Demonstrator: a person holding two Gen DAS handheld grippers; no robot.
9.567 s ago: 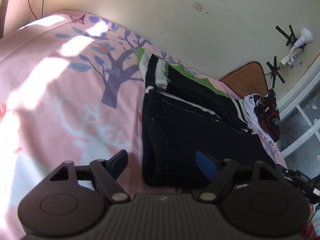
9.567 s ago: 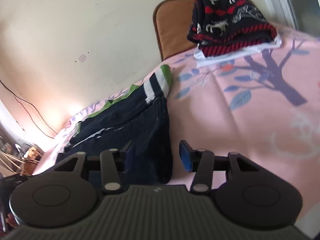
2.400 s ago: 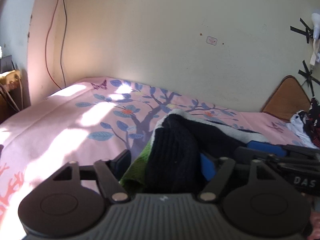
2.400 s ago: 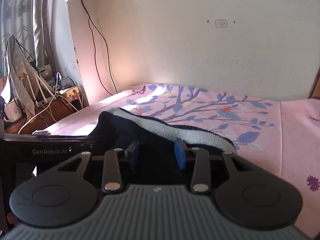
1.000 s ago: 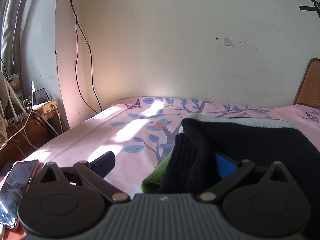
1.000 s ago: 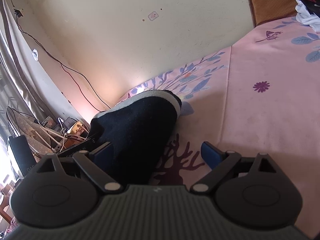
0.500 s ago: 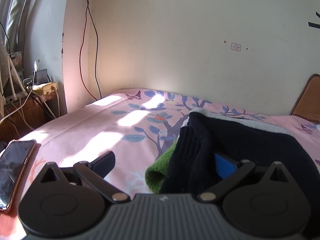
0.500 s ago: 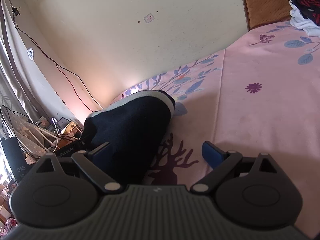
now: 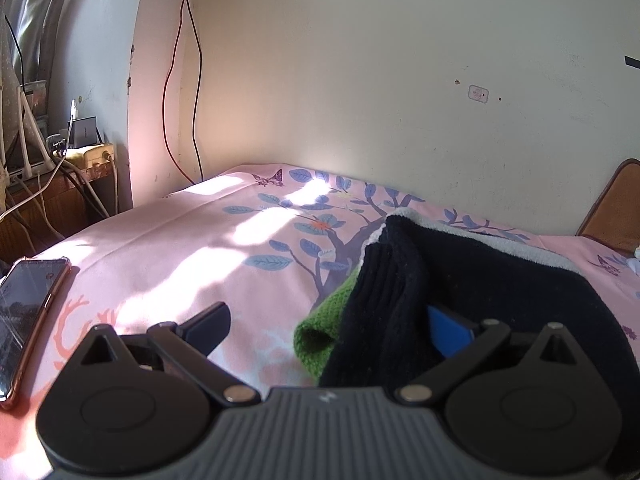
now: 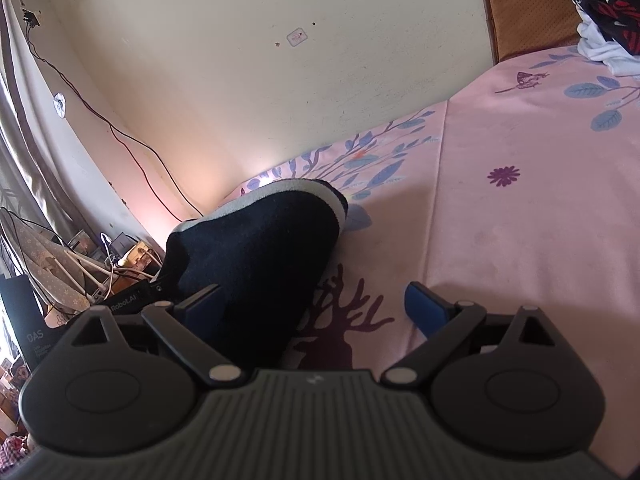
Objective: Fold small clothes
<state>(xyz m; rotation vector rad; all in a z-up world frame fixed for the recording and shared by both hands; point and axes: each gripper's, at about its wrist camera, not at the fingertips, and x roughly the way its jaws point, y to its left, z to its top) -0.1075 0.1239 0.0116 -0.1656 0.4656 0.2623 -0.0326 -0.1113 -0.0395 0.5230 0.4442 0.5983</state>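
One smartphone in a rose-gold case lies at the left edge of the pink bed sheet printed with blue-leafed trees. The left tongs stand wide apart, nothing clamped, one folded black knit sweater with a green cuff and grey-white trim bulging between them on the bed. The right tongs are equally wide, empty, the sweater against their left finger. "Robot.AI" and "DAS" read on the other device. One pile of folded clothes sits far right.
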